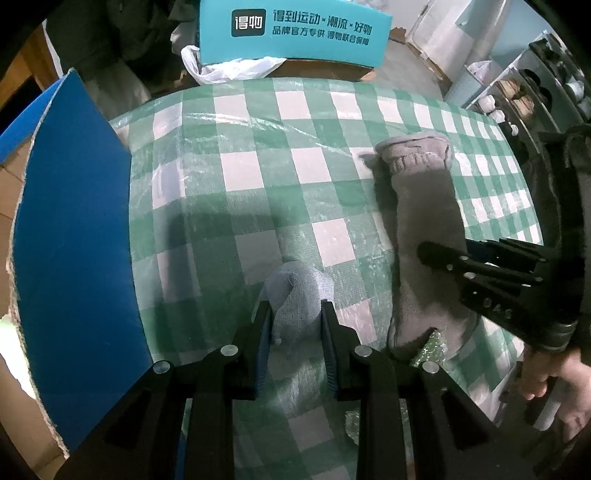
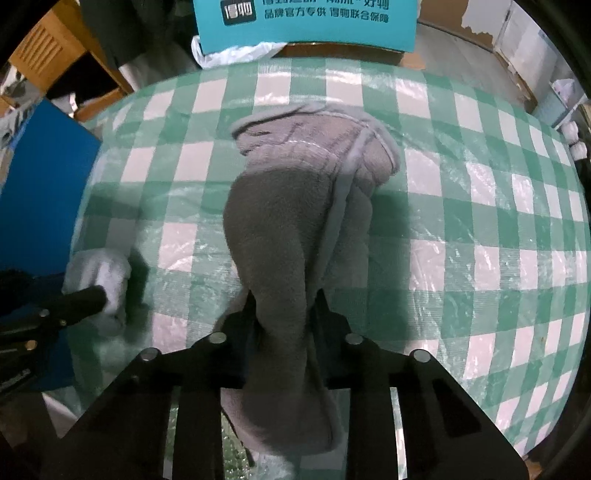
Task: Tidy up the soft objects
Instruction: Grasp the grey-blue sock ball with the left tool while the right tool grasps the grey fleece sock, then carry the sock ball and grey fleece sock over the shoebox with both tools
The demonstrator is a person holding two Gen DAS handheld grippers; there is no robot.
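Note:
A pale grey-blue knitted sock (image 1: 295, 299) lies bunched on the green and white checked tablecloth (image 1: 236, 173), and my left gripper (image 1: 294, 314) is shut on it, a pad against each side. To its right stretches a long grey fleece sock (image 1: 424, 206) with a ribbed cuff at the far end. My right gripper (image 2: 284, 299) is shut on the near part of that grey fleece sock (image 2: 291, 192), which runs away from it up the cloth. The right gripper (image 1: 436, 254) shows from the side in the left wrist view; the left gripper's finger (image 2: 85, 295) rests on the pale sock (image 2: 99, 273) in the right wrist view.
A blue cardboard box flap (image 1: 74, 236) stands at the left table edge. A teal printed box (image 1: 295, 29) and a white plastic bag (image 1: 229, 68) sit beyond the far edge. Shelves with shoes (image 1: 524, 99) are at the right. A person's hand (image 1: 554, 376) holds the right gripper.

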